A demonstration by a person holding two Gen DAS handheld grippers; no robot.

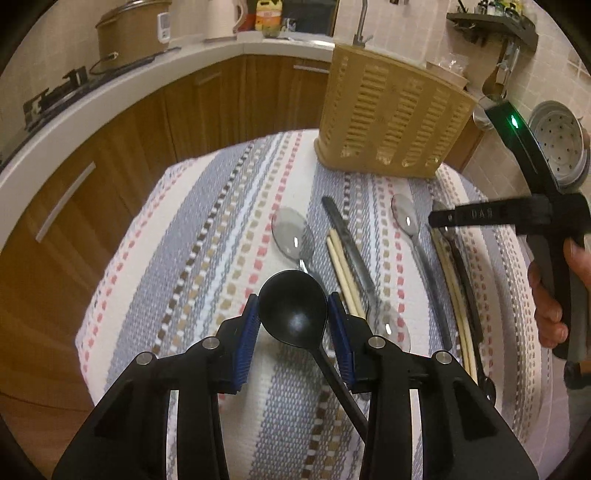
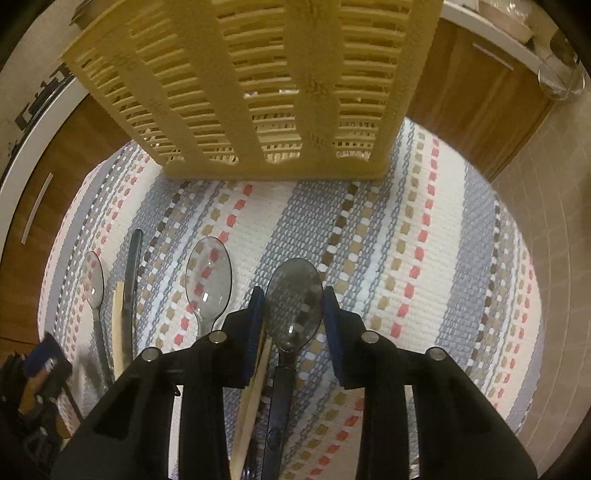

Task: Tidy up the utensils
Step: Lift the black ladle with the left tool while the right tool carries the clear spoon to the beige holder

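Observation:
My left gripper is shut on the bowl of a black spoon, held just above the striped cloth. My right gripper has its blue pads on both sides of a clear grey spoon's bowl, which lies on the cloth next to pale chopsticks. The beige slotted utensil holder stands at the far edge of the cloth and is close ahead in the right wrist view. Other clear spoons, a knife and chopsticks lie in a row.
The striped cloth covers a small table. Wooden cabinets and a white counter run behind it. A pot sits on the counter, and a steel strainer is at the right. My right gripper shows at right.

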